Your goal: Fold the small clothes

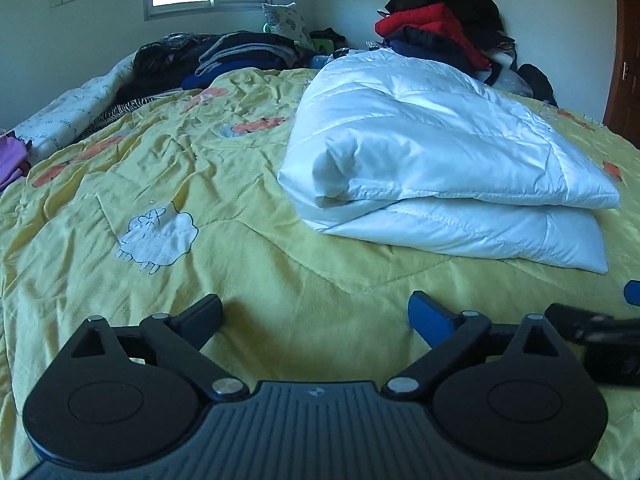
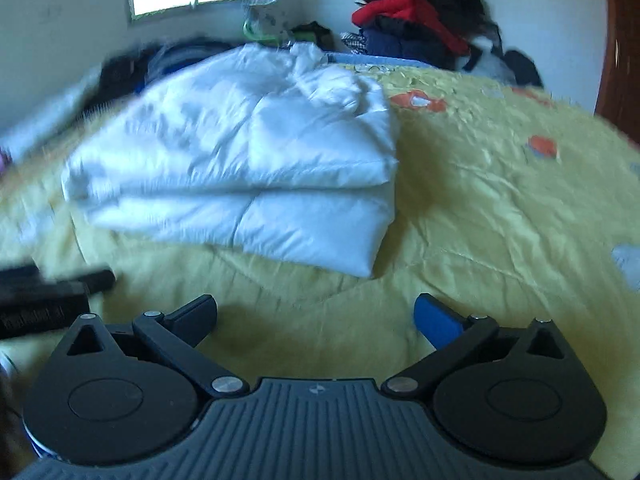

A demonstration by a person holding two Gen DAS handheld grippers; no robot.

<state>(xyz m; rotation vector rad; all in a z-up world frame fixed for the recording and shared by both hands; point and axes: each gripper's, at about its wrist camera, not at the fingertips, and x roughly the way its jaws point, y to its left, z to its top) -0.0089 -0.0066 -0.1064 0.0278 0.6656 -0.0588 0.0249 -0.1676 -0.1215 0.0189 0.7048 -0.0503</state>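
Meanwhile the left gripper hovered low over the yellow bedspread, level, its fingers spread wide and holding nothing. The right gripper sat just beside it at the same height, fingers likewise apart and empty. Beyond both, the folded white padded jacket lay on the bedspread, apart from both, with a pile of clothes behind it by the wall.

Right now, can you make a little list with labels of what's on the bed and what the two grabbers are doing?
surface: yellow bedspread with cartoon sheep
main item: white puffy garment, folded in layers, lying on the bedspread
left gripper: open, holding nothing, short of the garment
right gripper: open, holding nothing
background: clothes pile with a red piece by the wall
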